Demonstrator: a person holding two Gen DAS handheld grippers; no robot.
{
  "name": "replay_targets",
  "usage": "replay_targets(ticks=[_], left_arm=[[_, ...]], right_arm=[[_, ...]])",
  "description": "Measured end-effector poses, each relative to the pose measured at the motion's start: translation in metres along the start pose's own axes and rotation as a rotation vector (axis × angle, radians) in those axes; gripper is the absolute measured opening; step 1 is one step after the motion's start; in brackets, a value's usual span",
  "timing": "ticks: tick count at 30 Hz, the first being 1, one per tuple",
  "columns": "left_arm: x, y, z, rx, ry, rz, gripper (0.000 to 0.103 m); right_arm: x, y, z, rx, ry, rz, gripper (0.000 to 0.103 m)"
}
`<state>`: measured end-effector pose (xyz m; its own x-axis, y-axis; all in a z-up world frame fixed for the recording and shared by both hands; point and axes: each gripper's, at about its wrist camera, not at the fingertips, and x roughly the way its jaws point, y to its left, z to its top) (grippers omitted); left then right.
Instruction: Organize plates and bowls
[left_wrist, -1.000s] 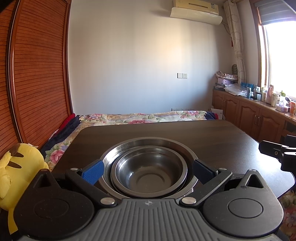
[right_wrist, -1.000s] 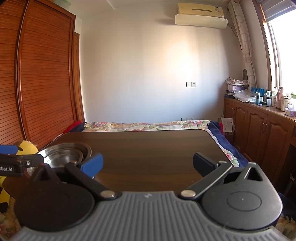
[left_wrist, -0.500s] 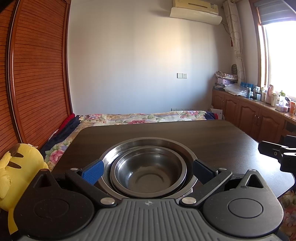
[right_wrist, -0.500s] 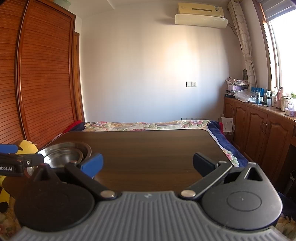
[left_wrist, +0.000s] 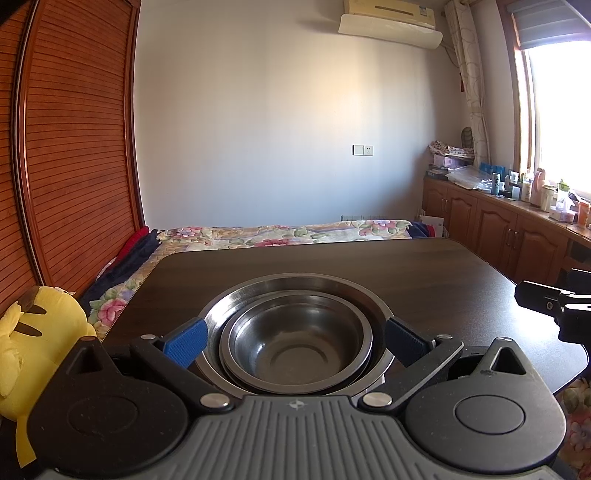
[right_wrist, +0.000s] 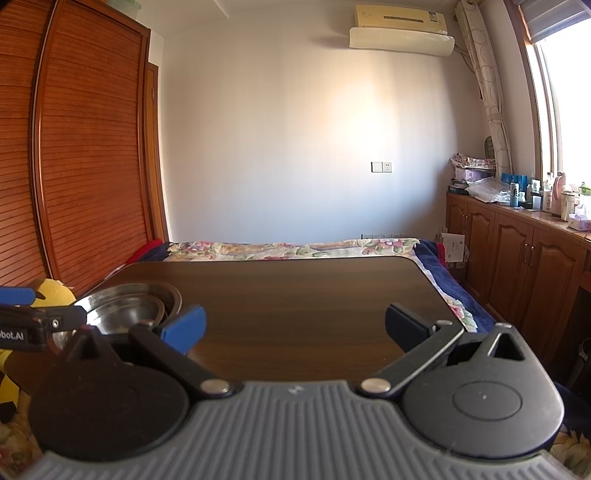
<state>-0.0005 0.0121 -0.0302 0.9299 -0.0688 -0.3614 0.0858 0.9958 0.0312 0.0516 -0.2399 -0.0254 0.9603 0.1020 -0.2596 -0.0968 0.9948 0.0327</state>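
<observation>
Nothing has moved: left tool gapes wide around nested bowls, right tool wide, empty.

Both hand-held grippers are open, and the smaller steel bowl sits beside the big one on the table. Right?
Not quite. In the left wrist view the smaller bowl is nested inside the big bowl, not beside it. Both the left hand-held gripper and right hand-held gripper are open.

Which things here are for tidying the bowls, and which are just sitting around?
For the job:
- large steel bowl
- smaller steel bowl nested inside it
- left hand-held gripper, open around the bowls
- right hand-held gripper, open, holding nothing

Just lying about:
- yellow plush toy
- floral bedspread
- bottles on the cabinet
</observation>
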Motion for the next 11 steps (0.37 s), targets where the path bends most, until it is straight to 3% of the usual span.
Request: replay_targets(ticks=[11], left_arm=[[-0.0001,0.0008,0.0004,-0.002,0.003,-0.002,0.103]], right_arm=[[0.0004,-0.001,-0.0003,0.0,0.001,0.0,0.103]])
